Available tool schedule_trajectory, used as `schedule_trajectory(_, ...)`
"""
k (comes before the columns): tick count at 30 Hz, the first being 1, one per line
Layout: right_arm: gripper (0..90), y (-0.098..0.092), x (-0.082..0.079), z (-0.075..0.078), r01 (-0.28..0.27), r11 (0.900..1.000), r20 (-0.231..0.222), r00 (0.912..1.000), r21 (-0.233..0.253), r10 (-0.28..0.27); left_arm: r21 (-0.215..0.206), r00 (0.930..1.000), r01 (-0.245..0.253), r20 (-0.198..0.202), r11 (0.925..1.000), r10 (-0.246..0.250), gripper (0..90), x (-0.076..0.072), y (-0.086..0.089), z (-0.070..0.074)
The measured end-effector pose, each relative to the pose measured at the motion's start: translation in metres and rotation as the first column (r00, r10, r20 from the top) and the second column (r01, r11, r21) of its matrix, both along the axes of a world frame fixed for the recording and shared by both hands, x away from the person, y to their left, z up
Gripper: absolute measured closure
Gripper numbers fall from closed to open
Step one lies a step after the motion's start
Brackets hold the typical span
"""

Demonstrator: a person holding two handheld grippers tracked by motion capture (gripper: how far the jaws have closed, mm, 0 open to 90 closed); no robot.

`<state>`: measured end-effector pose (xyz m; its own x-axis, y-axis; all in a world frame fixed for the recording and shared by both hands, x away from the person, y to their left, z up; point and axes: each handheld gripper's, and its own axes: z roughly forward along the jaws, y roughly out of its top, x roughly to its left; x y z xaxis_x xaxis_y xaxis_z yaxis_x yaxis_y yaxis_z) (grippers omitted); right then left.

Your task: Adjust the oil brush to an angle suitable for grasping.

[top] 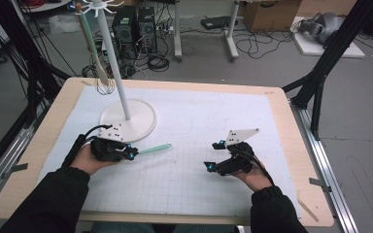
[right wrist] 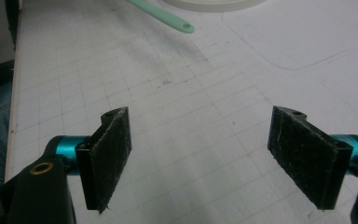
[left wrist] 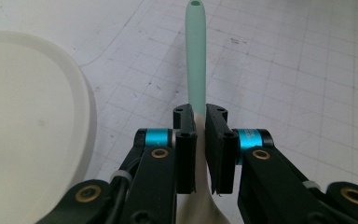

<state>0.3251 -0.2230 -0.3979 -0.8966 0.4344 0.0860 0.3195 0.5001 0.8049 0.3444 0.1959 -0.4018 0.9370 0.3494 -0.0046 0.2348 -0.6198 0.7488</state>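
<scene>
Jaws of left gripper [left wrist: 200,140] clamped around slim, smooth mint-green spoon [left wrist: 196,56].

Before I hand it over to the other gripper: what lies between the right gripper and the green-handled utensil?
Only bare gridded mat separates the right gripper from the utensil; the high view shows it.

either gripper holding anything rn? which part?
Left hand-held gripper is shut on the green-handled spatula, clamped where the handle meets the cream head. Right hand-held gripper is open and holds nothing.
</scene>
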Motion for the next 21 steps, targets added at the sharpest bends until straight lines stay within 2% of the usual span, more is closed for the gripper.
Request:
schedule_trajectory(9,20.0,0.009,0.005,0.004,-0.018,1.000,-0.015,0.9997,0.012,0.018,-0.042,0.9999,0.015,0.009,0.9990,-0.014,82.5,-0.007,0.001,0.010)
schedule_trajectory(11,20.0,0.011,0.006,0.005,-0.023,0.999,-0.019,0.9995,0.026,0.024,-0.034,0.9995,0.031,0.013,0.9990,-0.031,82.5,-0.009,0.001,0.014)
schedule_trajectory(21,20.1,0.019,0.010,0.019,-0.046,0.999,0.004,0.9989,0.020,0.046,-0.063,0.9983,0.046,0.038,0.9970,-0.044,82.5,-0.013,0.001,0.028)
